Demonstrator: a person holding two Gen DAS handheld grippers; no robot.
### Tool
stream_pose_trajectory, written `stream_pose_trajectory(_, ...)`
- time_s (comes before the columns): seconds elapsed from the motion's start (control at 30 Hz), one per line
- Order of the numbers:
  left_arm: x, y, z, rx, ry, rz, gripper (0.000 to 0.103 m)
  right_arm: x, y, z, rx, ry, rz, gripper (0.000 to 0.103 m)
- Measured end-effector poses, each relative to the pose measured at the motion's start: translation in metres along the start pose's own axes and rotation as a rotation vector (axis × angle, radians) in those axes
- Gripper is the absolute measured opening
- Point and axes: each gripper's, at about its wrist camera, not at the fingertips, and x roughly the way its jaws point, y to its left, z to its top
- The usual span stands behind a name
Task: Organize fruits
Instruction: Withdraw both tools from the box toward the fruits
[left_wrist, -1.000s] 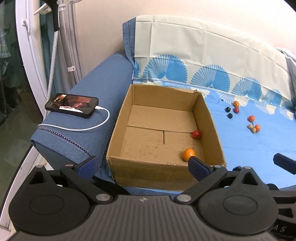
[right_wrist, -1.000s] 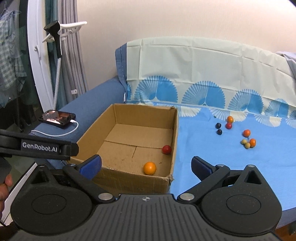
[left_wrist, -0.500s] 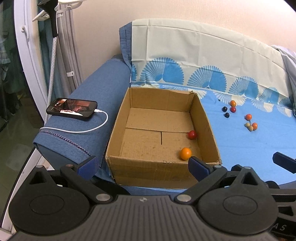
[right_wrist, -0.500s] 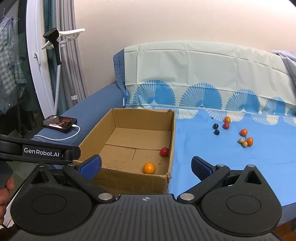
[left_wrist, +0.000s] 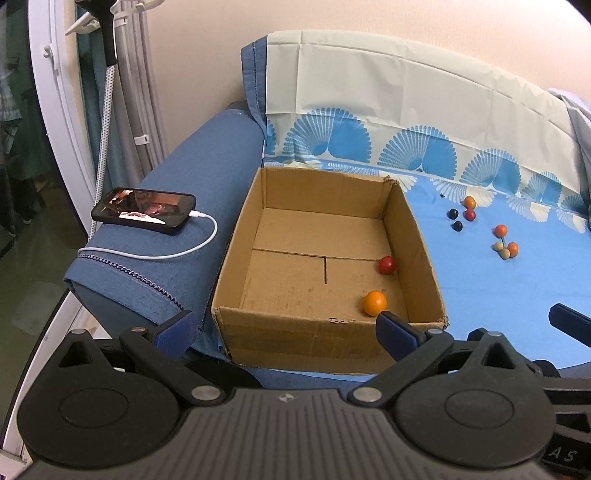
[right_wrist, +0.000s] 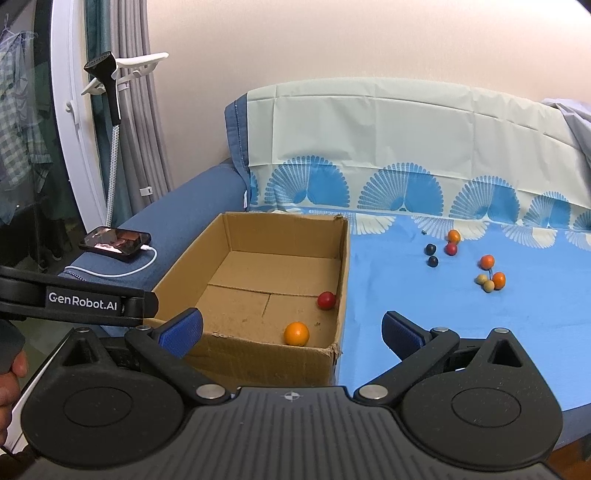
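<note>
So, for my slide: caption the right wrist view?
Open right tool facing cardboard box holding an orange and red fruit.

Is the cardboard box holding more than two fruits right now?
No, the cardboard box holds only an orange fruit and a red fruit; the remaining fruits lie outside on the blue cloth.

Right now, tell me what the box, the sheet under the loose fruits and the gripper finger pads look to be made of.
Box: brown corrugated cardboard, matte; folded bottom flaps and a frayed corner show it.
Sheet: thin, smooth, probably plastic or coated cloth; it keeps sharp fold creases.
Finger pads: blue, finely ribbed, likely rubber or soft plastic on black hard-plastic arms; the look leaves it open.
</note>
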Motion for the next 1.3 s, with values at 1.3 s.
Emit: stream_pose_trajectory(1.3,0.060,-0.035,0.020,0.060,0.113,-0.006,0.103,0.052,-0.037,-0.003,0.112,0.106,-0.041,0.102)
